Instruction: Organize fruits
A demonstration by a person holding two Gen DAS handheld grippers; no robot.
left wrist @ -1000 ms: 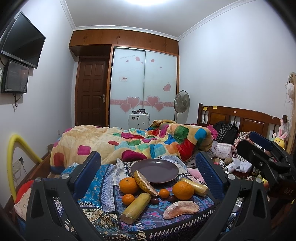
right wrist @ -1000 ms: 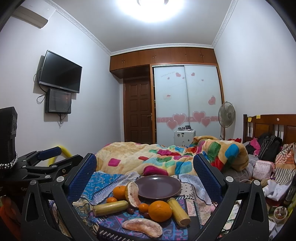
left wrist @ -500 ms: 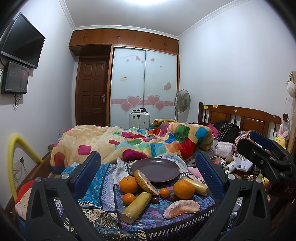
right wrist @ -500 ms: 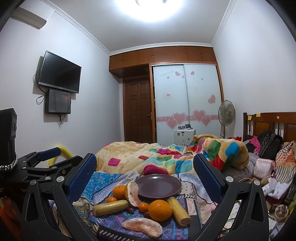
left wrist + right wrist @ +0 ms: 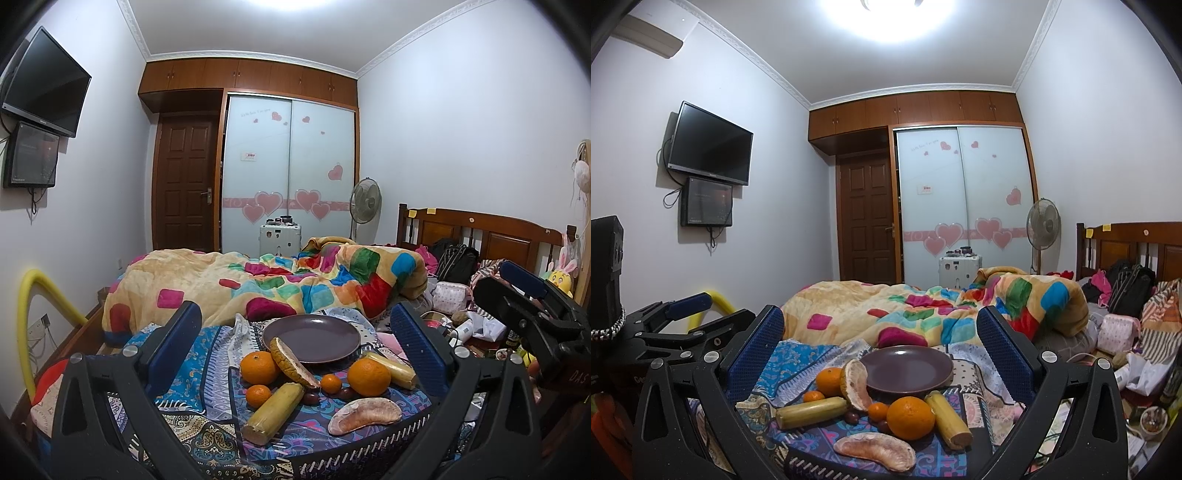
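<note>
An empty dark purple plate sits on a patterned cloth. In front of it lie two big oranges, two small tangerines, two yellow sugarcane pieces, two pomelo segments and dark small fruits. My left gripper is open and empty, held back from the fruit. My right gripper is open and empty too; it also shows in the left wrist view.
A colourful patchwork quilt lies heaped behind the plate. A dark slatted basket edge runs under the cloth at the front. Bags and clutter fill the right side by the wooden headboard. A yellow tube arches at left.
</note>
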